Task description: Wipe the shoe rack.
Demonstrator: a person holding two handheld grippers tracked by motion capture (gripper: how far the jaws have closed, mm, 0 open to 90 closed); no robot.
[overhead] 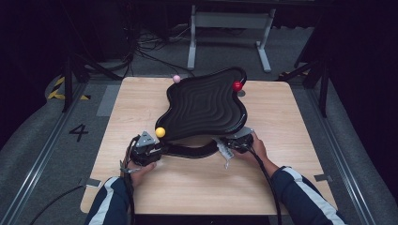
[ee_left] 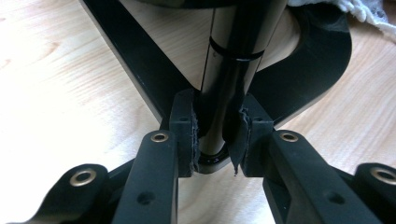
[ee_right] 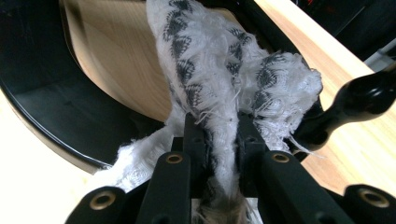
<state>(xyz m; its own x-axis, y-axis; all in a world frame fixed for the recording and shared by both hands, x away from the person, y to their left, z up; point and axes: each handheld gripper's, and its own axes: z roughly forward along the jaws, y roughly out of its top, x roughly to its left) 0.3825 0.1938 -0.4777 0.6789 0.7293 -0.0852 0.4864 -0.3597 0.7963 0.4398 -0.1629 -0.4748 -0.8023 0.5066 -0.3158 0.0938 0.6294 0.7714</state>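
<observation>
The left gripper (overhead: 146, 151) has its fingers (ee_left: 183, 133) clamped on the black stand's post (ee_left: 233, 70), which rises from the tabletop (overhead: 197, 183). The right gripper (overhead: 238, 142) pinches a white cloth (ee_right: 219, 70) at the stand's curved base (overhead: 190, 151).

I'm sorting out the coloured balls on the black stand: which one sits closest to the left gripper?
The yellow ball, right beside the left gripper. The pink ball and red ball sit at the stand's far edge.

On the table (overhead: 187, 183), the left claw (overhead: 149, 152) and right claw (overhead: 234, 145) flank the tray stand's (overhead: 206, 105) near base.
</observation>
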